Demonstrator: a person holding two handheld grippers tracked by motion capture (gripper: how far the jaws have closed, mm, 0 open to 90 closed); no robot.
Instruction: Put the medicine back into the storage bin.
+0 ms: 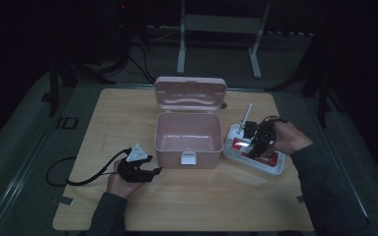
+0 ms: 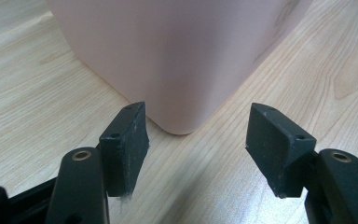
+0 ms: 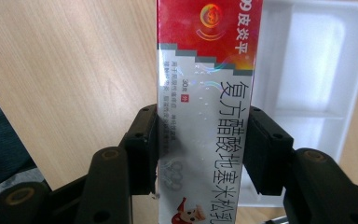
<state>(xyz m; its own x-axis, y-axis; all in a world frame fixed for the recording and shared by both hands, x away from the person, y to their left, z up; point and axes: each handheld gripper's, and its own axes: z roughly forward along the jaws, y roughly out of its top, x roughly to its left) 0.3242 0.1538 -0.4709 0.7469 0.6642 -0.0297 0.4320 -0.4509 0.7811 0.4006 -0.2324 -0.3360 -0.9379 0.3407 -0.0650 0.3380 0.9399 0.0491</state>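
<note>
Right gripper (image 3: 200,154) has the red-white box (image 3: 205,93) clamped betw both jaws, held over the white tray (image 3: 317,84). Left gripper (image 2: 196,140) sits wide open w/ nothing in it, facing my pink case's (image 2: 177,56) corner on the table (image 2: 37,102).

- Pink case (image 1: 188,140), lid the same pink.
- Carton (image 3: 205,116): red top, silver-white body, dark characters.
- White tray (image 3: 317,93).
- Light wood-grain counter (image 1: 128,123).
- Black fingers (image 2: 123,144).

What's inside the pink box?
The pink box stands with its lid up, and the part of its inside that shows looks bare. Its front wall hides the bottom nearest the person, so something small could sit there.
</note>
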